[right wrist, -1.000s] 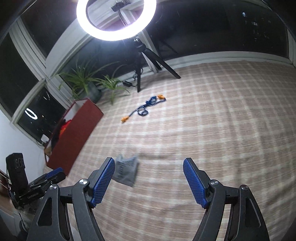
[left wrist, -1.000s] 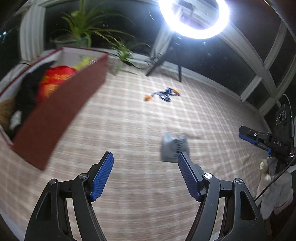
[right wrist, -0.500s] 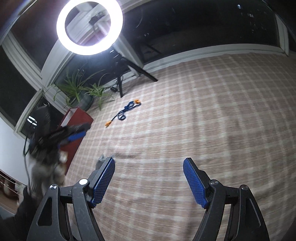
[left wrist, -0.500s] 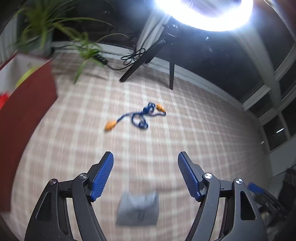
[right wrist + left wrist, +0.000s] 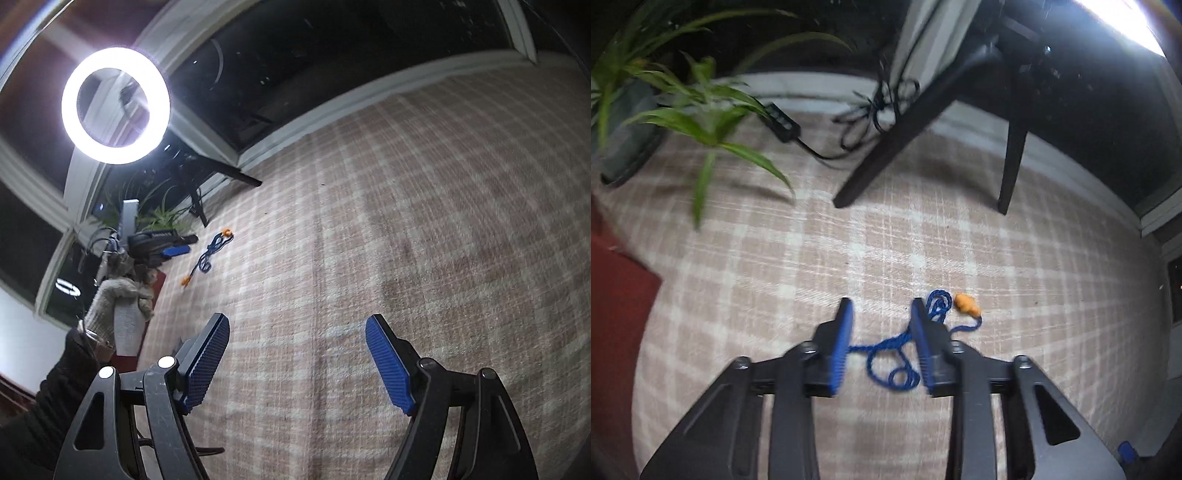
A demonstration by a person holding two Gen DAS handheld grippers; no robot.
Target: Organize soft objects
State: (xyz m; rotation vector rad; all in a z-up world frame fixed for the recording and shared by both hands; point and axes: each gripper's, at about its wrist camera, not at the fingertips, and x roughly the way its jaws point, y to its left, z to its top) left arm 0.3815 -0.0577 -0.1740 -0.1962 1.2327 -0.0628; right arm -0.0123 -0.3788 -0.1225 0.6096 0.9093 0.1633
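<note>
Between the blue ribbed pads of the left gripper (image 5: 881,345) runs the twisted blue cord w/ orange foam earplugs at its ends (image 5: 901,354). It lies on the beige plaid woven rug (image 5: 775,266). Jaws are closing around the cord, pads not yet pressing on it as far as the blur lets me tell. One orange plug shows just right of the right pad; the other end is cut off behind the left pad. Cord loops sit low btw the fingers.

Right gripper (image 5: 297,363) is spread wide over bare rug, nothing btw its pads. In its view the same cord is small, well apart up-left, and the gloved left hand (image 5: 118,302) w/ dark sleeve partly covers the dark red box (image 5: 157,291). Only a corner of the box shows; contents can't be seen.

Farther off: black tripod legs (image 5: 897,140), tangled black cable w/ inline switch (image 5: 783,123), green potted plant (image 5: 683,107), glowing white ring light (image 5: 116,105), dark windows.
</note>
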